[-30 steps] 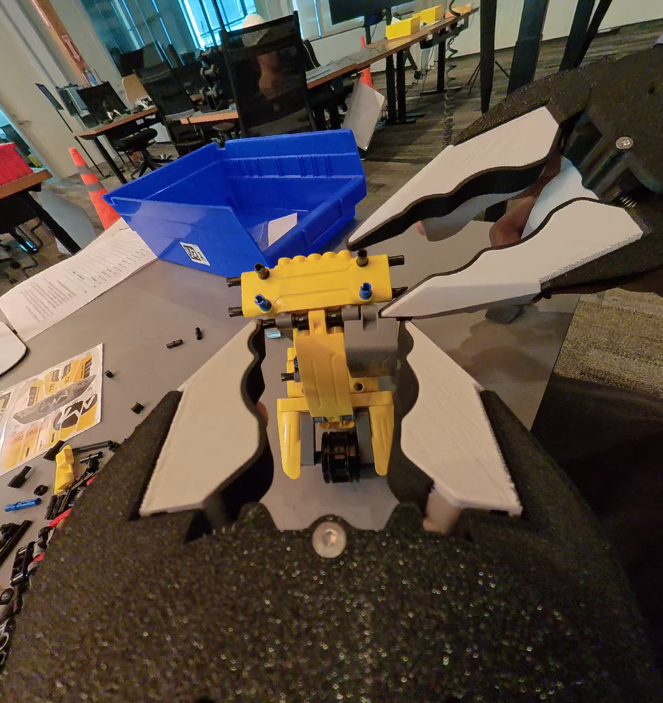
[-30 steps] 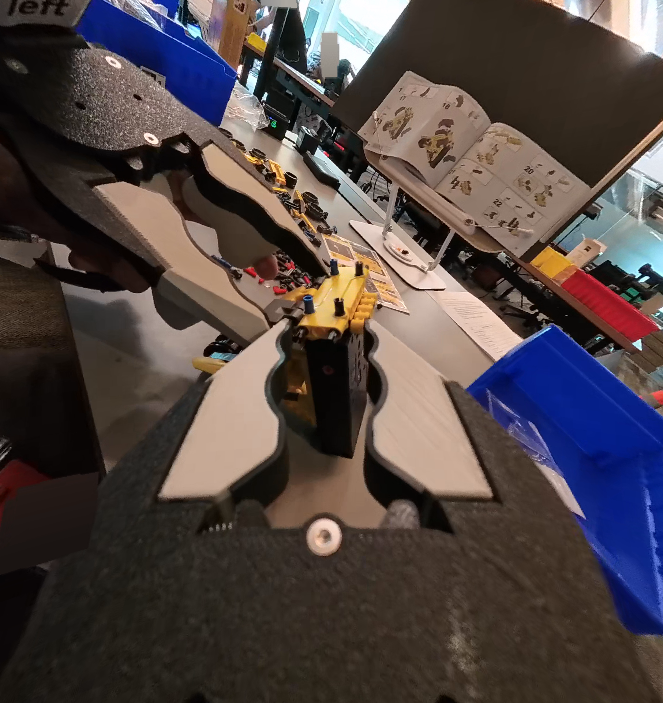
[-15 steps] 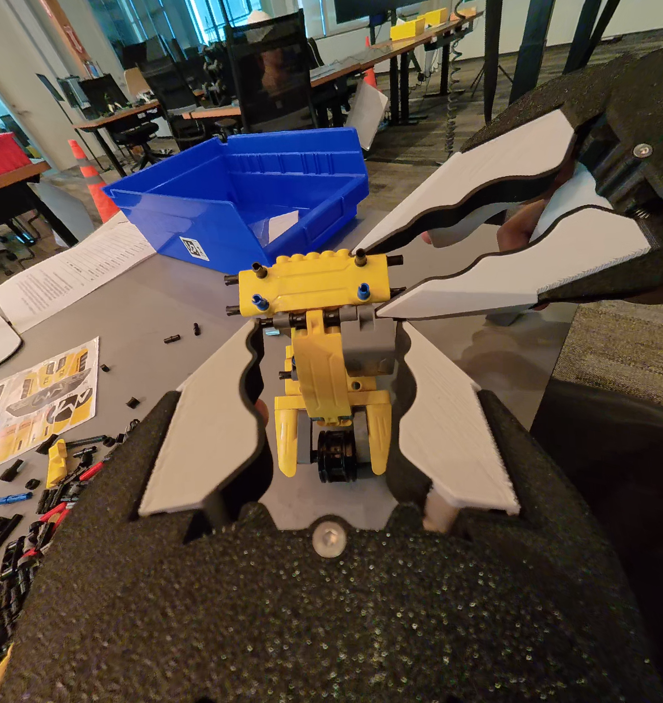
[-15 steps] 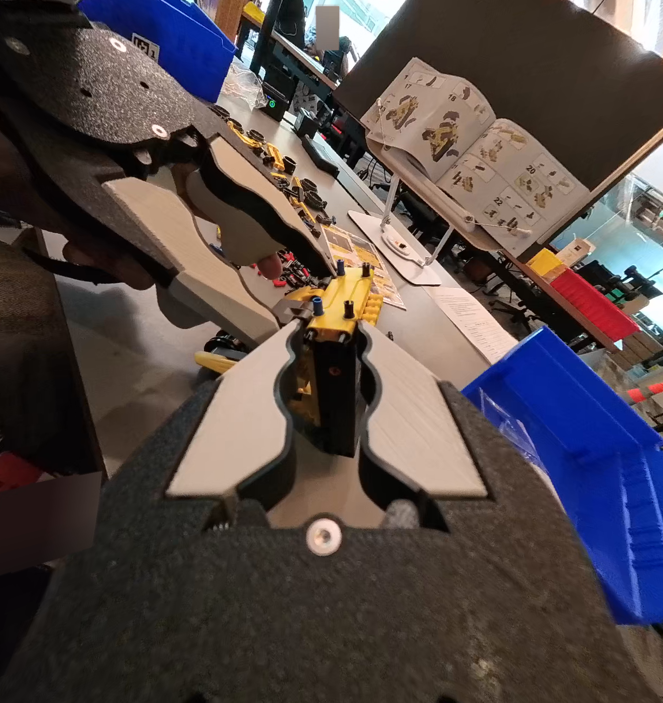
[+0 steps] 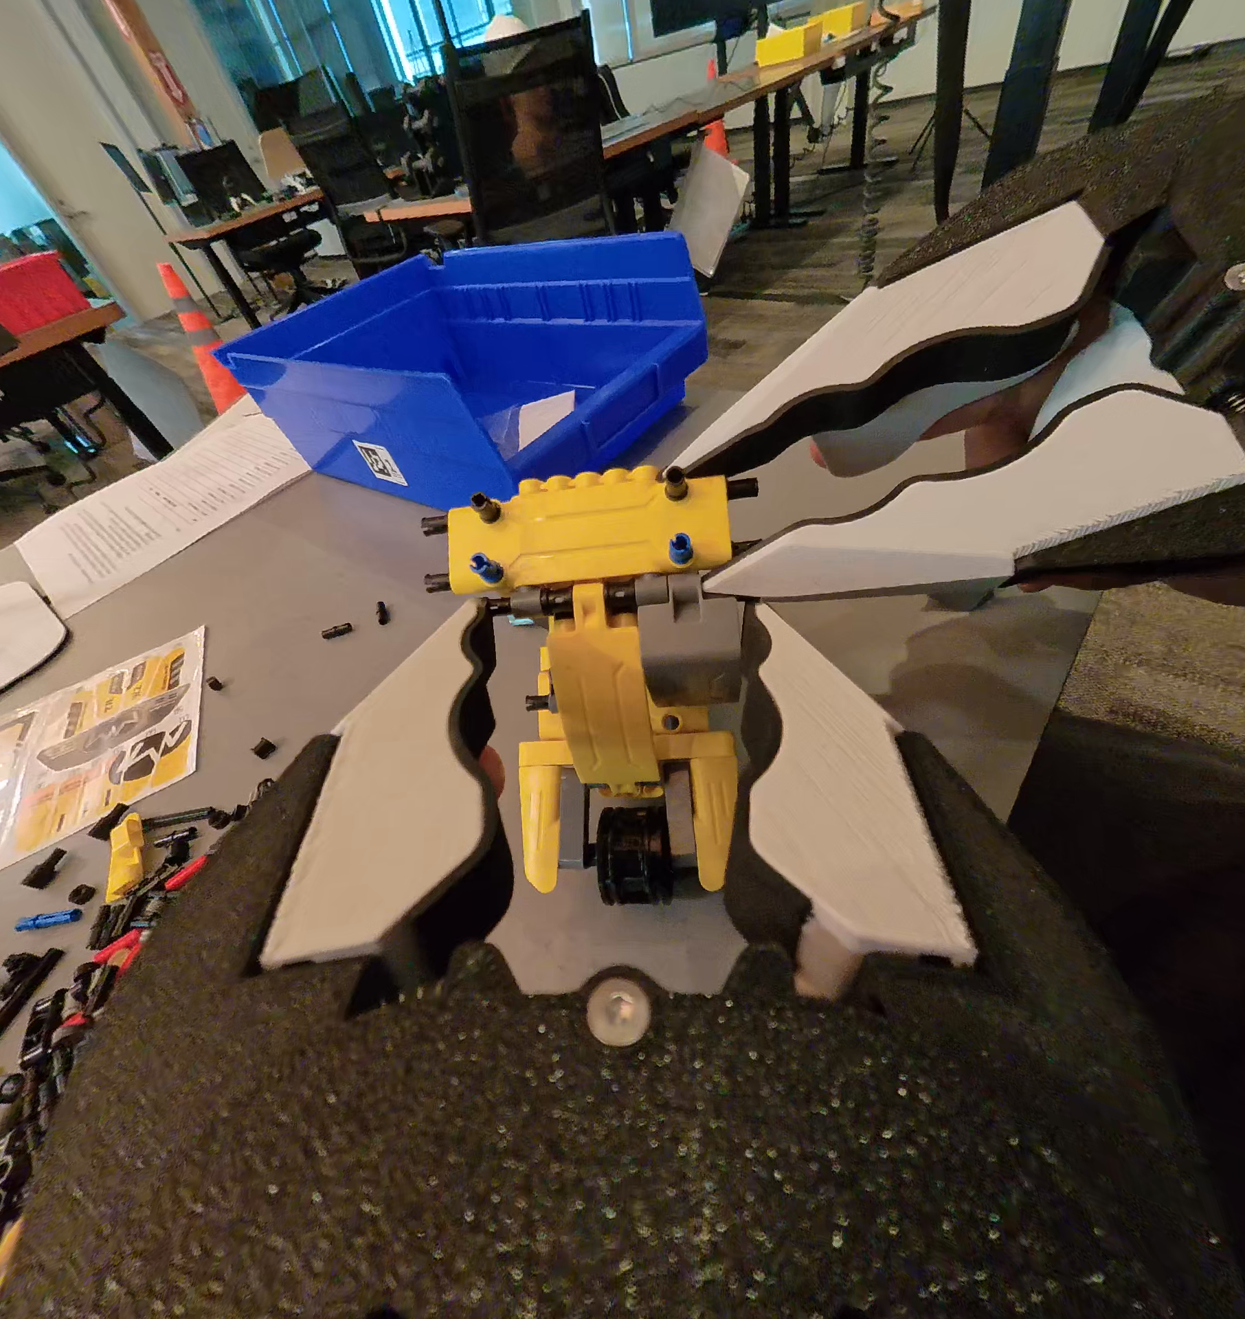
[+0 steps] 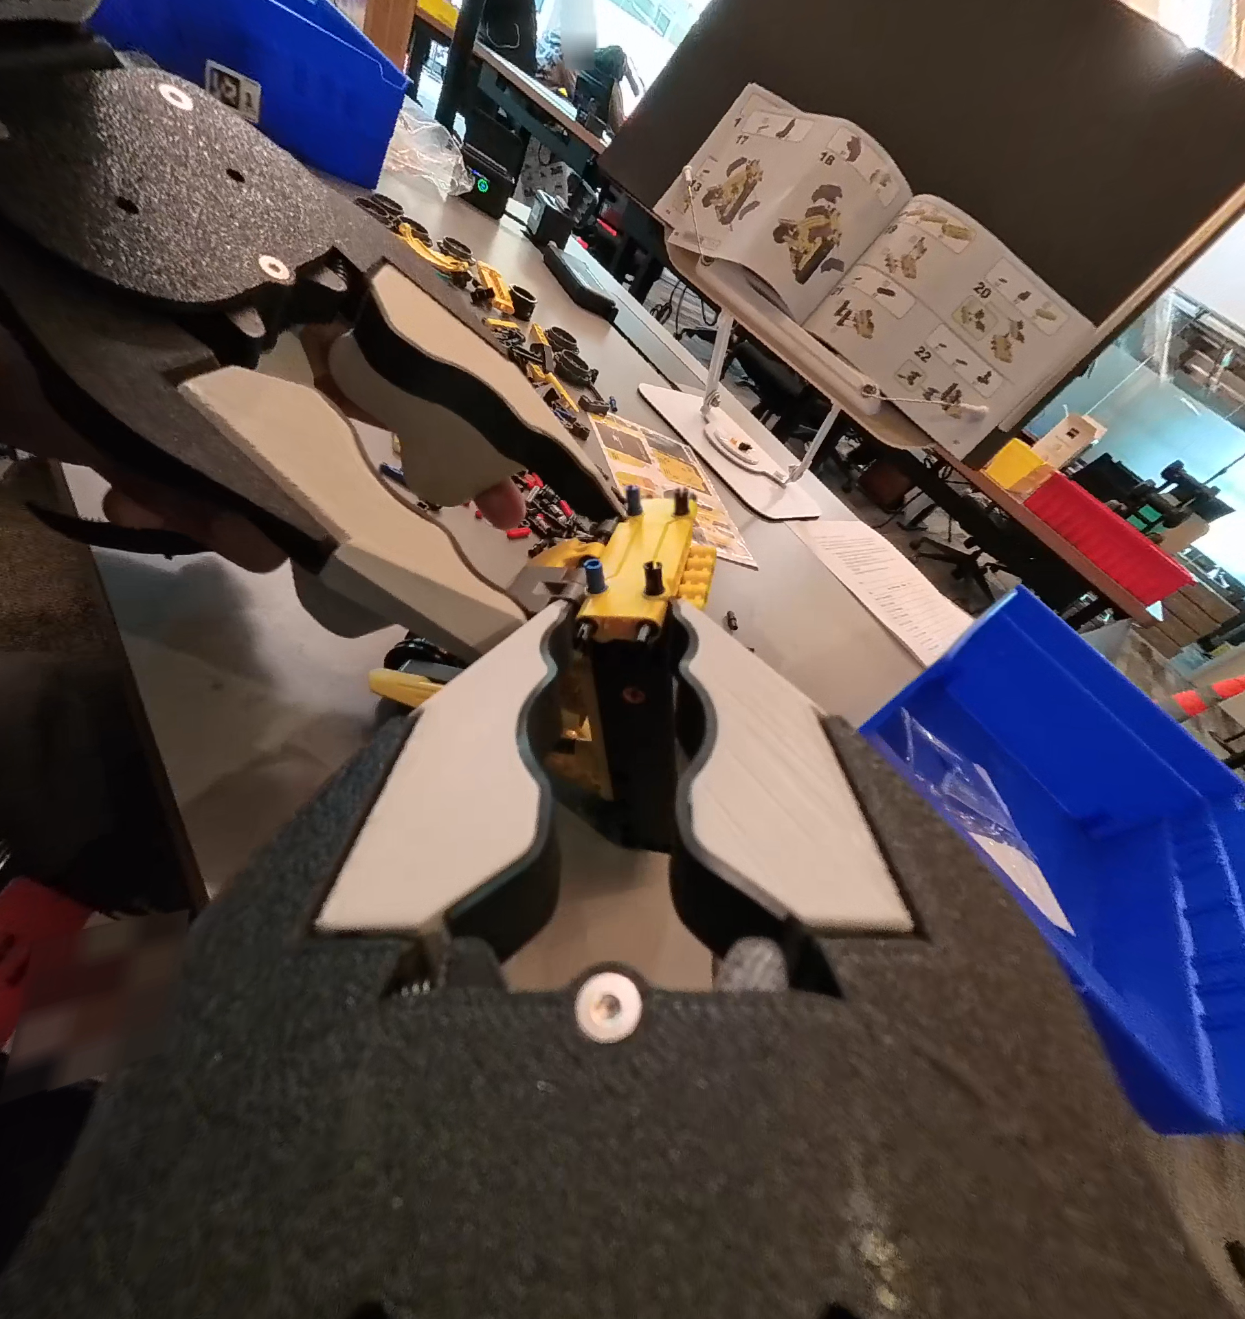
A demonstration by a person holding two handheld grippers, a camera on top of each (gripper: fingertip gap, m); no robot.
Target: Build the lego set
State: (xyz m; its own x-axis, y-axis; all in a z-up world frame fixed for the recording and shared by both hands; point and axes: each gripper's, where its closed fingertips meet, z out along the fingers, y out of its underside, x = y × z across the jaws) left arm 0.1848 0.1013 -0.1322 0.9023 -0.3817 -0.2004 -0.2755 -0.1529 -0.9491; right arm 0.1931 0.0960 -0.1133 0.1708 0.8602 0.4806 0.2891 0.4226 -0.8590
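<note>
Left gripper points forward, level, fingers either side of yellow brick model, clamped on its grey-and-yellow middle. Right gripper comes in from right of left gripper, tips pinching end of model's yellow top block. Model held above grey table. Blue bin beyond tips; loose parts and leaflet to left.
</note>
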